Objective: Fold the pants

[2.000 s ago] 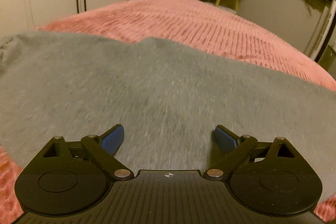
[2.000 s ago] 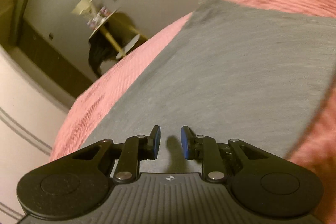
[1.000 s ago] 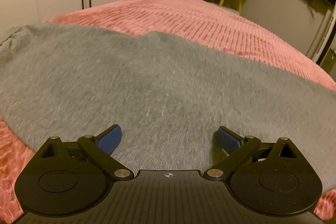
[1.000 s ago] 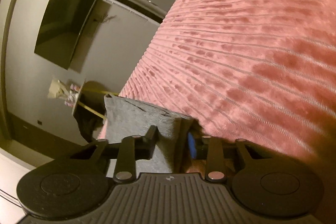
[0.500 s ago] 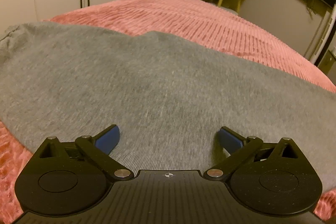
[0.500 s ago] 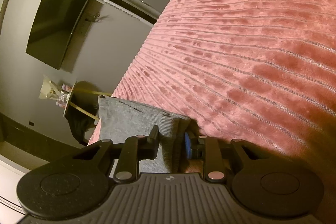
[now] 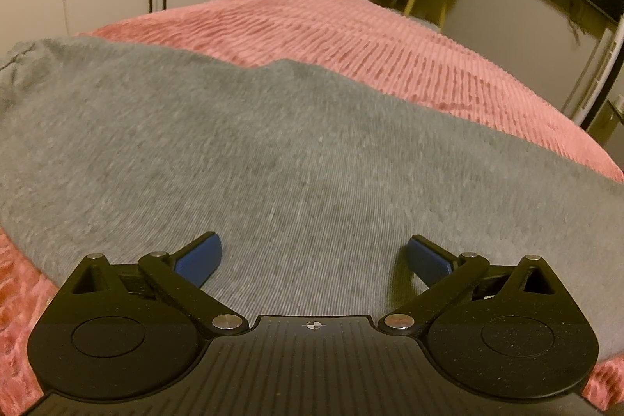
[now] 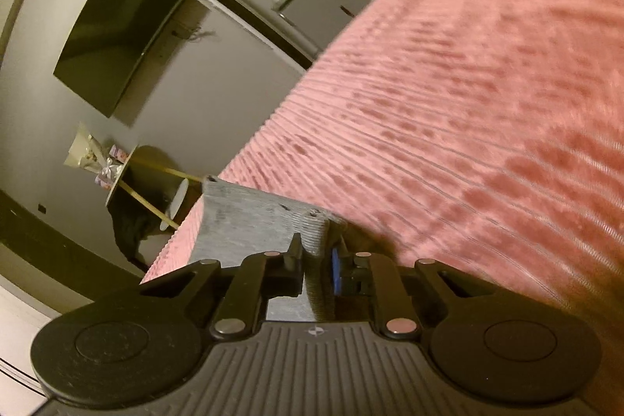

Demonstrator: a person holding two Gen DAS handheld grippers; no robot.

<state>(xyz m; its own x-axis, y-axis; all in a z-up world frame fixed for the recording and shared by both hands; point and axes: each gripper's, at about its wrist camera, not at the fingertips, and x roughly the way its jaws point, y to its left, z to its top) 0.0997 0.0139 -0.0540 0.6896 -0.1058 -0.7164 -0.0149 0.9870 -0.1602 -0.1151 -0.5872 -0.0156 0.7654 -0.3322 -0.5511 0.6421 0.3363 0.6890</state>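
A pink ribbed bedspread [image 7: 390, 41] is covering the bed and filling most of both views, running from the lower right up toward the upper right in the right wrist view. Grey pants [image 7: 273, 151] are lying spread flat on it, stretching across the whole middle band of the left wrist view from the left edge to the right edge, with a gathered, puckered end showing at the far left. In the right wrist view only a ribbed end of the pants [image 8: 249, 217] is showing, at lower centre, rising off the bedspread. A dark flat screen [image 8: 113, 30] is hanging on the grey wall at the upper left of that view, and a small round side table [image 8: 124, 174] with pale legs is standing below it, carrying some small items too blurred to name. The left claw [image 7: 312, 256] is sitting at the bottom centre of its view, jaws spread wide apart, its blue pads [image 7: 199, 256] hovering low over the grey fabric with nothing between them. The right claw [image 8: 316, 268] is sitting at the bottom centre of its view; its jaws have just been closing, and they are pinching a fold of the ribbed grey fabric between them.
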